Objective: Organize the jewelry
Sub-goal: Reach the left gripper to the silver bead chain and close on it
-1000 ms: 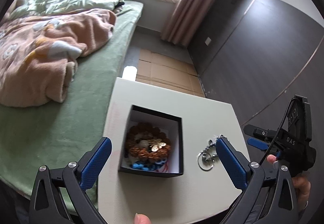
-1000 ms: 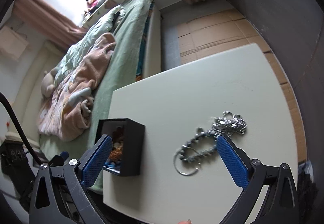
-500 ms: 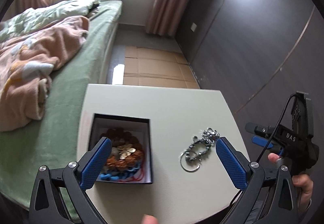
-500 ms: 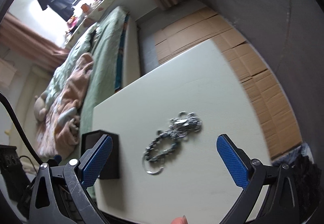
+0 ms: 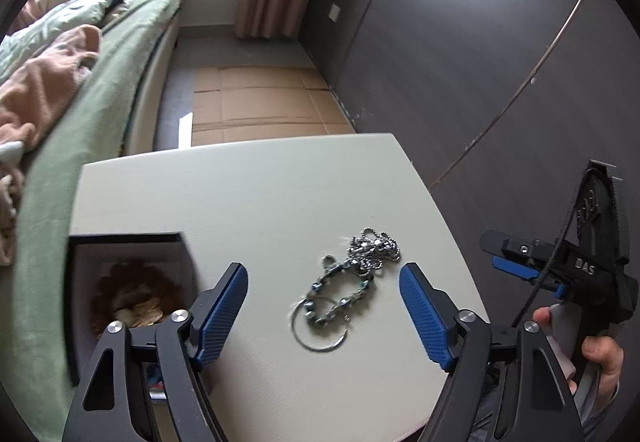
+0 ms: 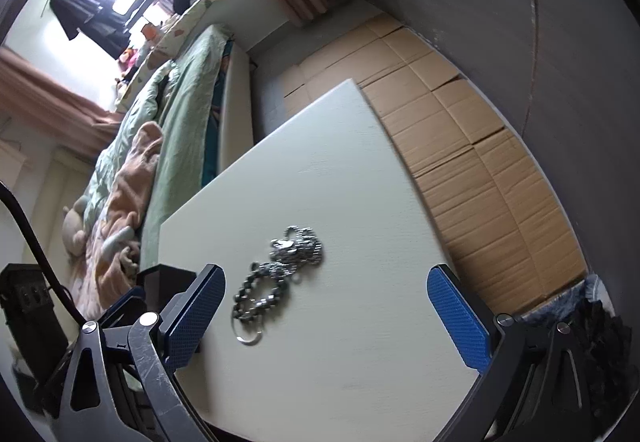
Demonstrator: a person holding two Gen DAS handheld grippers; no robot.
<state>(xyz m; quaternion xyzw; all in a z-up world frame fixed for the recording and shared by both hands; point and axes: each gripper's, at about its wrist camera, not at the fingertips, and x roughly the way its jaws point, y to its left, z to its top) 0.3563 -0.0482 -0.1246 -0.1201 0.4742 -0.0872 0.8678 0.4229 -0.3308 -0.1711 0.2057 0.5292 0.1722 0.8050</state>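
Observation:
A silver chain with a key ring lies on the white table, right of centre. It also shows in the right wrist view. A black jewelry box holding brown beads and other pieces stands at the table's left; its corner shows in the right wrist view. My left gripper is open, its fingers on either side of the chain, above it. My right gripper is open and empty, above the table to the right of the chain; its body shows in the left wrist view.
A bed with green sheet and pink blanket runs along the table's left side. Flattened cardboard covers the floor beyond the table. A dark wall stands to the right.
My left gripper has swung right, from over the box to over the chain, and narrowed its opening. My right gripper has also shifted right, so the chain sits nearer its left finger.

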